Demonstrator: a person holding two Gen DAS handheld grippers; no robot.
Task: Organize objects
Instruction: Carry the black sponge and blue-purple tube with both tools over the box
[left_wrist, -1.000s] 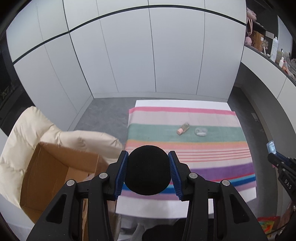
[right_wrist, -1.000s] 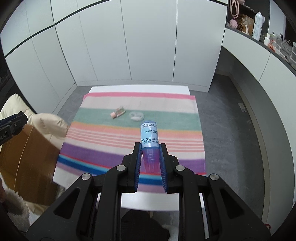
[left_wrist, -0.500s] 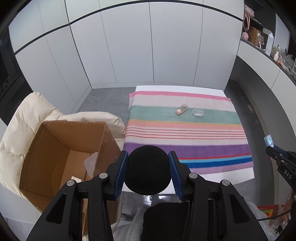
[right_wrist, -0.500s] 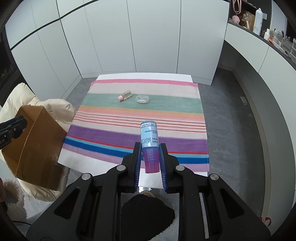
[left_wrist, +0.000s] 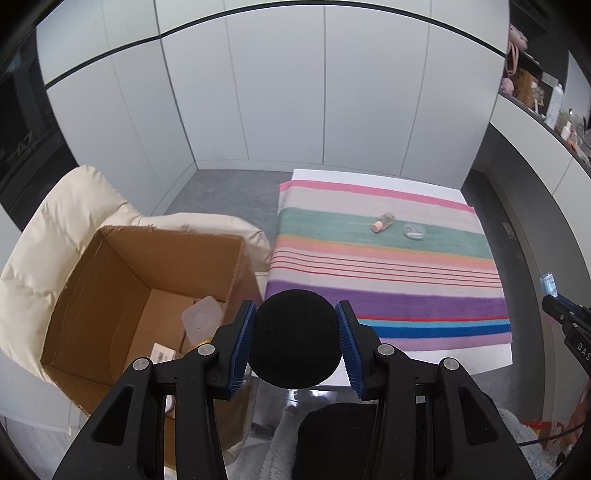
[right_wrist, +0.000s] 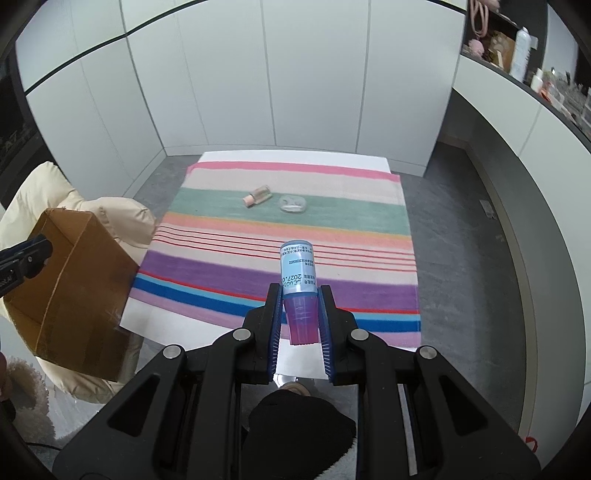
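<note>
At nine o'clock the open cardboard box (left_wrist: 122, 295) holds a clear plastic tub (left_wrist: 201, 322), the left gripper (left_wrist: 295, 341) pinches a black foam ball (left_wrist: 294, 343), and the right gripper (right_wrist: 300, 315) clamps a blue bottle (right_wrist: 297, 273) by its purple cap, long axis pointing toward twelve o'clock above the striped cloth (right_wrist: 288, 236).

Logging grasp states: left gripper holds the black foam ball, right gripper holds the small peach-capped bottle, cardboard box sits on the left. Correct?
One error. The right gripper is shut on a blue-labelled bottle with a purple cap, as the right wrist view shows; the peach-capped bottle lies on the striped cloth. The left gripper does hold the black foam ball, and the cardboard box is on the left.
</note>
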